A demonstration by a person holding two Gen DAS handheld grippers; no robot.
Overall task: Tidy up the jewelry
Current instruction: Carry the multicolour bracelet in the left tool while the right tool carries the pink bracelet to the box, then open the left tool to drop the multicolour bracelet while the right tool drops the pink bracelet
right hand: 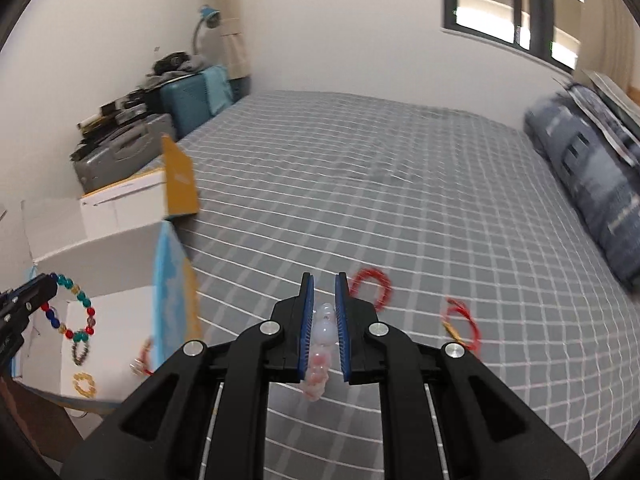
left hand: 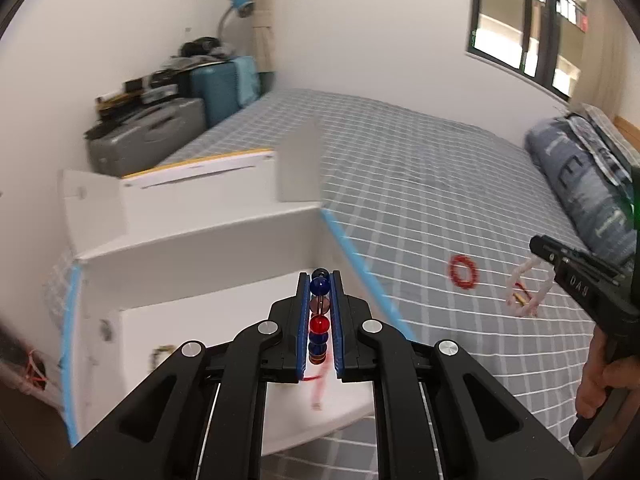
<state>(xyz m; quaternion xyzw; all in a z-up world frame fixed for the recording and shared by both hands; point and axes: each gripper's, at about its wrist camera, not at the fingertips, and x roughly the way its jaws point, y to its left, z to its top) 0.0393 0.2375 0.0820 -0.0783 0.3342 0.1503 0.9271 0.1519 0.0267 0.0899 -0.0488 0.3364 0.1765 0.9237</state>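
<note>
My left gripper (left hand: 320, 277) is shut on a bracelet of blue, red and clear beads (left hand: 320, 324). It hangs over the open white cardboard box (left hand: 200, 240) at the bed's left edge. In the right wrist view the same multicolour bracelet (right hand: 76, 312) dangles as a loop from the left gripper (right hand: 50, 280) above the box (right hand: 116, 248). My right gripper (right hand: 324, 280) is shut on a pale pink bead bracelet (right hand: 323, 336) above the bed. From the left wrist the right gripper (left hand: 536, 245) shows at the far right, the pink bracelet (left hand: 520, 280) hanging from it.
A red bracelet (right hand: 370, 286) and a red cord with a gold piece (right hand: 462, 324) lie on the grey checked bed (right hand: 360, 184). A gold bracelet (right hand: 85, 384) and a dark one (right hand: 80, 354) lie in the box. Suitcases (left hand: 160, 128) stand at the far left, folded bedding (left hand: 580, 184) at the right.
</note>
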